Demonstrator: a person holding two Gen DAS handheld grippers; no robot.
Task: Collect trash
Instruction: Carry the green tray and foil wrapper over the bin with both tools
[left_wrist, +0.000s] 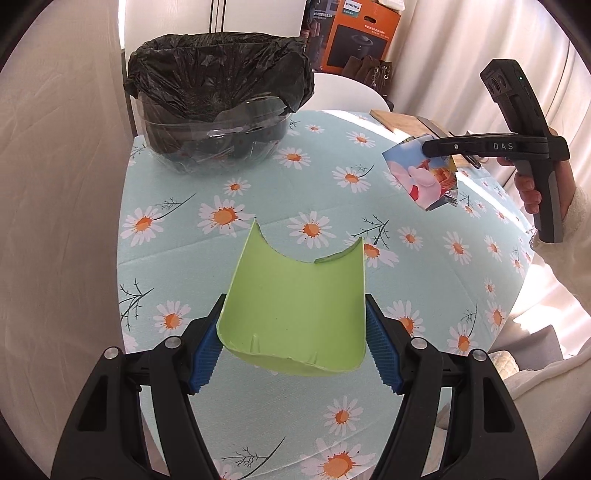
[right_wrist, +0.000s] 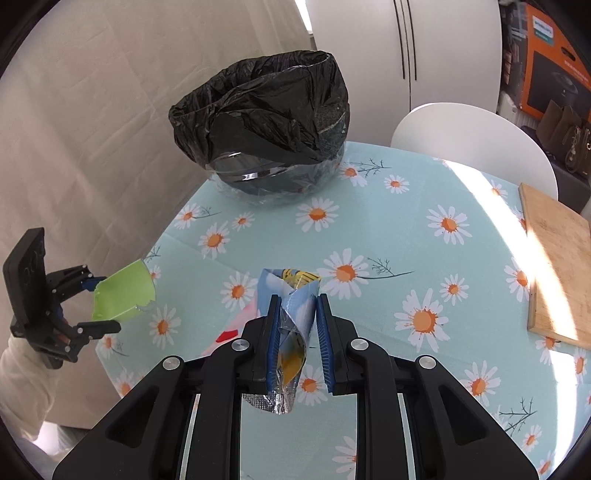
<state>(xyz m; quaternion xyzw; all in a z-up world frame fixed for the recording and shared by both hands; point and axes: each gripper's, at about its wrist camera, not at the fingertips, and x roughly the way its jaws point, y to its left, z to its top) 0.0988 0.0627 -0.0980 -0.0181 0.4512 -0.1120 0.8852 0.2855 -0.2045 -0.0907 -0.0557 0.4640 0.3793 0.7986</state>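
Up front, the round table (left_wrist: 192, 236) in its daisy-print cloth takes most of the room, with a white chair (right_wrist: 476, 144) behind it and an orange carton (left_wrist: 364, 35) further back. A clear bin lined with a black bag (right_wrist: 266, 122) stands at the far-left part of the table, its mouth open and nothing between it and the two grippers. A wooden board (right_wrist: 557, 266) lies flat at the right edge. The left gripper (left_wrist: 293, 339) is spread fairly wide and clamps a green cup fragment (left_wrist: 295, 306) by its side edges above the cloth, its long axis and jagged rim pointing away toward the bin. The right gripper (right_wrist: 297, 339) is nearly closed on a crumpled snack wrapper (right_wrist: 291, 332), held lengthwise along the fingers above the table; its silvery end seems to hang below them.
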